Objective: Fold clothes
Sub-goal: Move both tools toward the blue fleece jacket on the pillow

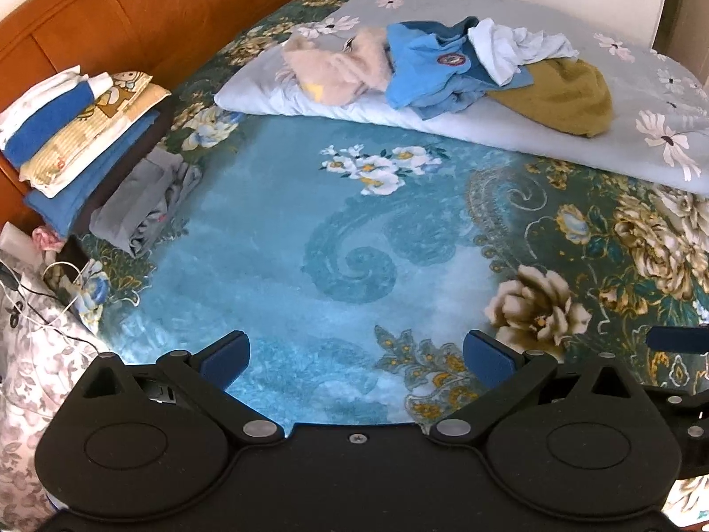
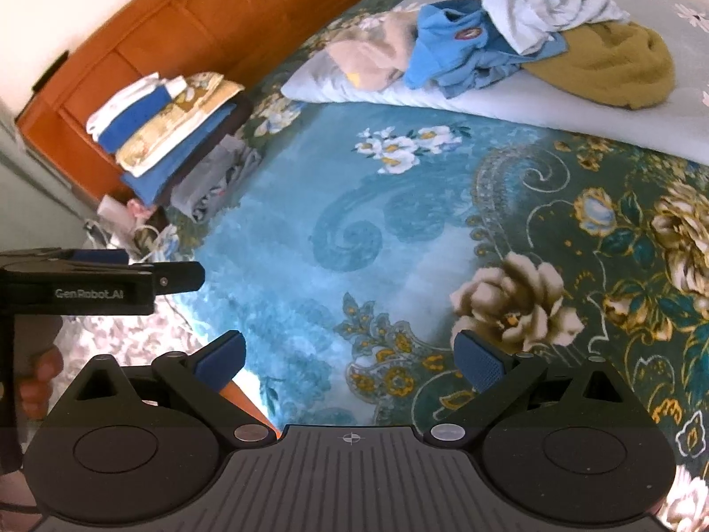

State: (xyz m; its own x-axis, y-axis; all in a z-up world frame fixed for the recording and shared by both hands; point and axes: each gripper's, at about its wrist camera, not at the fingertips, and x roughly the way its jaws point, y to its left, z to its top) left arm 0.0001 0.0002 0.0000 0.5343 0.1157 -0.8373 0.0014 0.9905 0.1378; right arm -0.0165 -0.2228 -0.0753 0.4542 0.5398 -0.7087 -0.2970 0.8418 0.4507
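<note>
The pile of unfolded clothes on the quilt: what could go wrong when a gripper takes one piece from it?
1. The white shirt lies on the blue shirt, which overlaps the mustard garment; pulling one may drag the others.
2. A dragged piece could slide off the quilt in a crumpled heap.
3. The folded stack leans by the headboard; a sweeping garment might topple it.
Both grippers, left and right, are open and empty.

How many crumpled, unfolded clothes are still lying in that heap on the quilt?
4: a fuzzy pink piece at the left, a blue shirt beside it, a white garment draped on top, and a mustard sweater at the right. More may hide underneath.
</note>
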